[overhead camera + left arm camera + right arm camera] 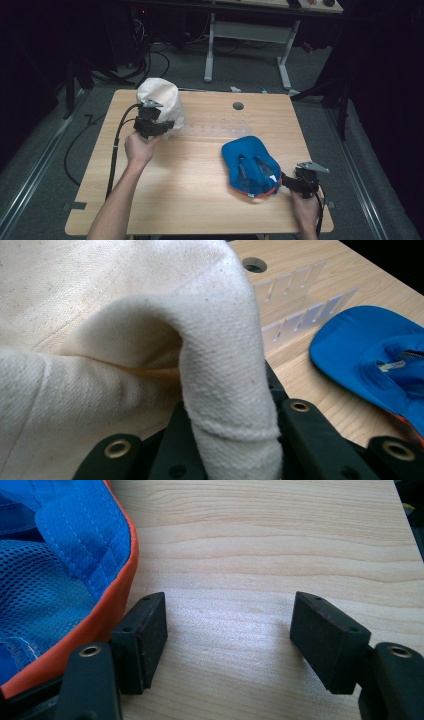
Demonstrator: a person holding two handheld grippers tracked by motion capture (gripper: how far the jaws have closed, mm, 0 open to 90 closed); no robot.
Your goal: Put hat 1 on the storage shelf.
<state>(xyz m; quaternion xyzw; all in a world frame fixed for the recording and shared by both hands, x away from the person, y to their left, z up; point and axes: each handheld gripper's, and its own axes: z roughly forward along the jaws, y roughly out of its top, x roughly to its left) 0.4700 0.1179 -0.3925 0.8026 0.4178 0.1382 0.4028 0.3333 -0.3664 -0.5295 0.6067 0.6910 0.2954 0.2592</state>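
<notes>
Left gripper pinched a fold of the white hat at the counter's far left, right gripper stood wide beside the blue cap, and that thin pinch could probably slip if tugged.

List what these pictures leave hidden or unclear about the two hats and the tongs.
- Left tongs, left gripper view: pads buried in the white hat fabric.
- White hat, high view: near side blocked by tongs and hand.
- Blue cap, right gripper view: cut off by the left edge.
- Cap's label, high view: too small to read.
</notes>
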